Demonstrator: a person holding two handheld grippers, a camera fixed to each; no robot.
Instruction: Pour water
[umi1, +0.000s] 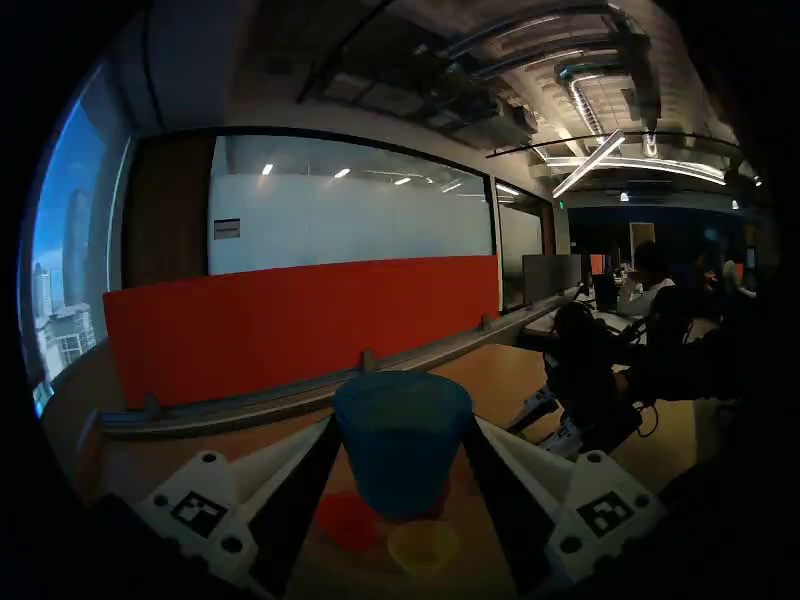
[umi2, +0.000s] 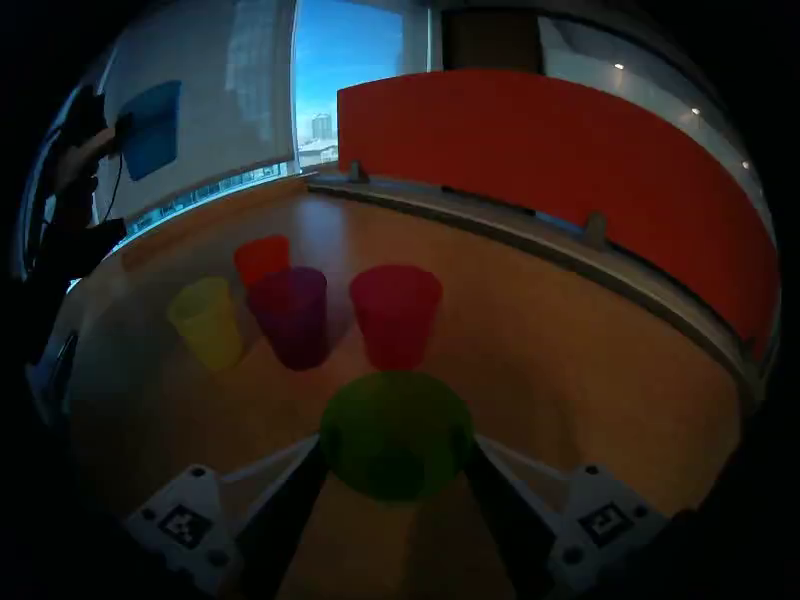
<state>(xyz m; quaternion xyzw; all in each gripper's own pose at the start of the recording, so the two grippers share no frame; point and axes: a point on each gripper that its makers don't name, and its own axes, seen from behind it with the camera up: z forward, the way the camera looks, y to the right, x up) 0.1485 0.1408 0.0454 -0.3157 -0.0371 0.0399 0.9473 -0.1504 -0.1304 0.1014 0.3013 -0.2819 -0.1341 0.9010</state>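
**A:** What is the left claw doing?

**B:** The left claw (umi1: 402, 445) grips a blue cup (umi1: 402, 475), with one finger pressed on each side. The cup is upright and lifted clear of the table (umi1: 495, 375).

**A:** And the right one?

**B:** The right claw (umi2: 396, 455) is closed on a green cup (umi2: 396, 425), held low over the table at 6 o'clock in the right gripper view.

**A:** What stands ahead of it?

**B:** Four cups stand on the table. A red cup (umi2: 395, 315) is nearest, at 12 o'clock from the green cup. A purple cup (umi2: 292, 320) is at 11 o'clock, just beside the red one. A yellow cup (umi2: 208, 325) is at 10 o'clock, close to the purple one. An orange cup (umi2: 262, 258) stands behind the purple cup, partly hidden by it.

**A:** Where is the blue cup from there?

**B:** It is high at 10 o'clock in that view, well apart from the others.

**A:** Any water?

**B:** I cannot tell. A red divider (umi2: 560, 150) runs along the table's far edge.
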